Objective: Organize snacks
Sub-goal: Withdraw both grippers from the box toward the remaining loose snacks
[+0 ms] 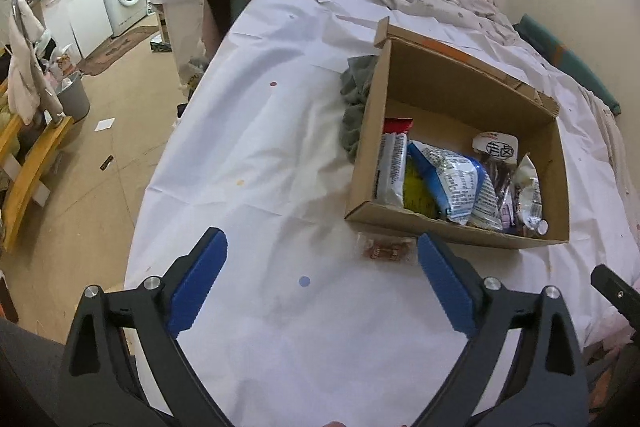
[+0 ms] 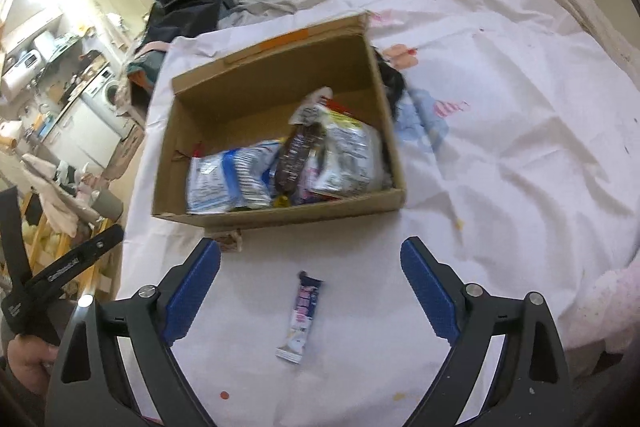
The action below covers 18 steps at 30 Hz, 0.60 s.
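Both grippers stand wide open and empty. I hold the right gripper point(image 2: 310, 283) above the white sheet point(image 2: 360, 367), angled down, with the bar point(image 2: 300, 315) lying flat on the sheet between its fingers, nearer the left finger than the right. I hold the left gripper point(image 1: 322, 275) the same way; the small packet point(image 1: 384, 249) lies just beside its right finger point(image 1: 444, 287), close to the near wall of the box point(image 1: 420, 223).

The box already holds several bags, crowded toward its near wall; the far half of the floor is bare. Two items remain outside, so I judge the task nearly complete.

Procedure for the step in hand, as I judge it:

1. Shift the right gripper until the bar sits midway between the fingers.
2. Roll the wrist so the pads meet the bar's long edges, not its ends.
3. Lower until the fingertips touch the sheet on either side, then close. The bar is thin and the sheet is loose; closing too deep will pinch cloth with it.
4. Lift clear of the near wall before moving over the box.
5. Release over the bare far half.

The small packet looks clear-wrapped and flat; I expect it to slip, so I would grip it across its width.
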Each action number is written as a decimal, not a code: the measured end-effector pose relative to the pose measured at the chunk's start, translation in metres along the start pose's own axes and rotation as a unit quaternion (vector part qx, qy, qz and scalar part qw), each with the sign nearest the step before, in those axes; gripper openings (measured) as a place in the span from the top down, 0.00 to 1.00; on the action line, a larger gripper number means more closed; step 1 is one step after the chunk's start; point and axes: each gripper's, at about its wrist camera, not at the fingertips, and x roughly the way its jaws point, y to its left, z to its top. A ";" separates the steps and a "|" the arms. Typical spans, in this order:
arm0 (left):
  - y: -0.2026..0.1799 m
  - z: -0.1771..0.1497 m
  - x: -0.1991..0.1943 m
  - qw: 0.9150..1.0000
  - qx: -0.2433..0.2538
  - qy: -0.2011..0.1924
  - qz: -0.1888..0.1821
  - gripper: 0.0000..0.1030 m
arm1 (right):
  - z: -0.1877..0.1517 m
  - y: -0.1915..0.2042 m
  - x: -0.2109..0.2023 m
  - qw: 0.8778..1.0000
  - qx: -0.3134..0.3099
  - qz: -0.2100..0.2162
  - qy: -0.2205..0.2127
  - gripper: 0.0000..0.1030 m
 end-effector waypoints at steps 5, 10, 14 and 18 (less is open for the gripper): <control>0.006 -0.004 0.012 1.000 -0.017 0.020 0.006 0.03 | -0.010 -0.030 0.034 0.993 0.075 -0.006 0.092 0.07; 0.005 -0.007 0.024 0.999 -0.023 0.040 0.007 0.02 | -0.026 -0.021 0.076 0.979 0.078 0.013 0.186 0.20; -0.004 -0.009 0.028 0.999 -0.009 0.043 0.009 0.03 | -0.037 0.017 0.101 0.975 0.012 0.019 0.222 0.37; -0.006 -0.011 0.028 0.999 0.000 0.042 0.010 0.03 | -0.050 0.034 0.122 0.966 -0.014 -0.001 0.258 0.58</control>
